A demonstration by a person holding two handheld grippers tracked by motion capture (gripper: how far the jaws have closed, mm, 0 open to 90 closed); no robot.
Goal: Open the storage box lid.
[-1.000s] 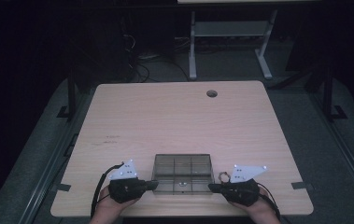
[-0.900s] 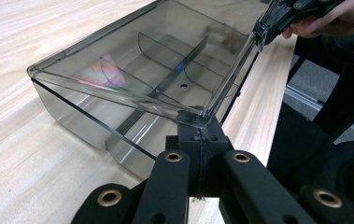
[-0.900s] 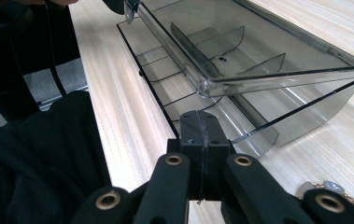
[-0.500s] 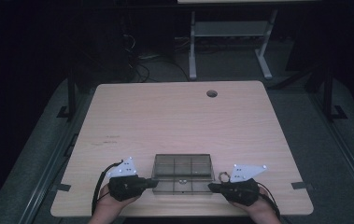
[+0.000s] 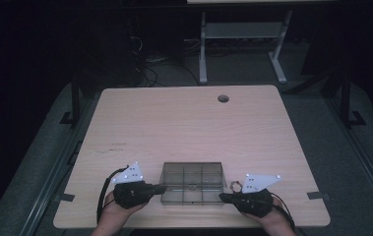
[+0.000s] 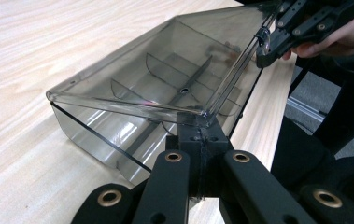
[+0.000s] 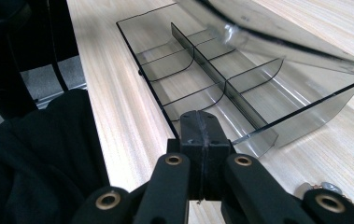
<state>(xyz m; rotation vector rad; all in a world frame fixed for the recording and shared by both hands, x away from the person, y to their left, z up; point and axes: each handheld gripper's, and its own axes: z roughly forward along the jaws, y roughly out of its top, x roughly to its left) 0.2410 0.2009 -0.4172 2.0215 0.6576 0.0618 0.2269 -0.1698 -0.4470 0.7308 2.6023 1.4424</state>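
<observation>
In the lower left of the high view, the left gripper (image 5: 160,187) lies level on the pale wooden table (image 5: 189,123), held in a hand (image 5: 117,212) that comes in from the bottom edge. Its jaws are pressed fully together, and in the left gripper view their tips sit right at the near corner of the lifted clear lid (image 6: 137,70), though whether they pinch the corner or only prop it I cannot tell. At the lower middle of the high view sits the smoke-grey transparent plastic organiser box with inner dividers (image 5: 192,183), close to the near table edge and between the two grippers. Its lid is tilted up off the base, and the compartments I can see hold nothing. In the lower right, the right gripper (image 5: 223,197) also has its jaws closed tight; in the right gripper view (image 7: 201,122) the tips rest against the box's near end wall (image 7: 254,137), gripping nothing that I can make out. A small metal ring (image 5: 235,186) lies just beside this gripper
</observation>
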